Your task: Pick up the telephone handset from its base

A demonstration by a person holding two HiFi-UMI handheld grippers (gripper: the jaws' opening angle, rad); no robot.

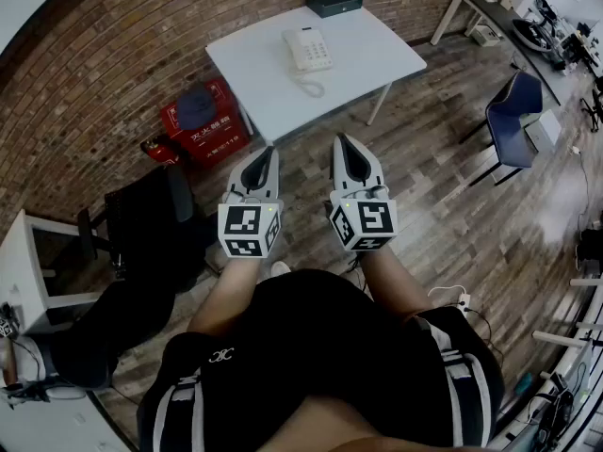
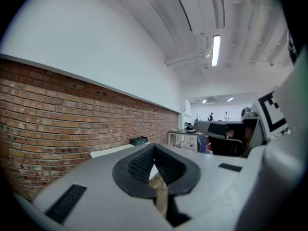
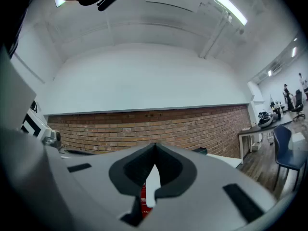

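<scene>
Jaws clenched, empty: left gripper [image 1: 270, 151], right gripper [image 1: 340, 141]; telephone handset [image 1: 296, 50] seemingly on base [image 1: 317, 49], far off.

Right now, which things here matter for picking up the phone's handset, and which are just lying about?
For the job: handset, resting on its telephone base; white table; left gripper and right gripper, both shut, empty.
Just lying about: black box on the table; red crate on the floor; blue chair.
</scene>
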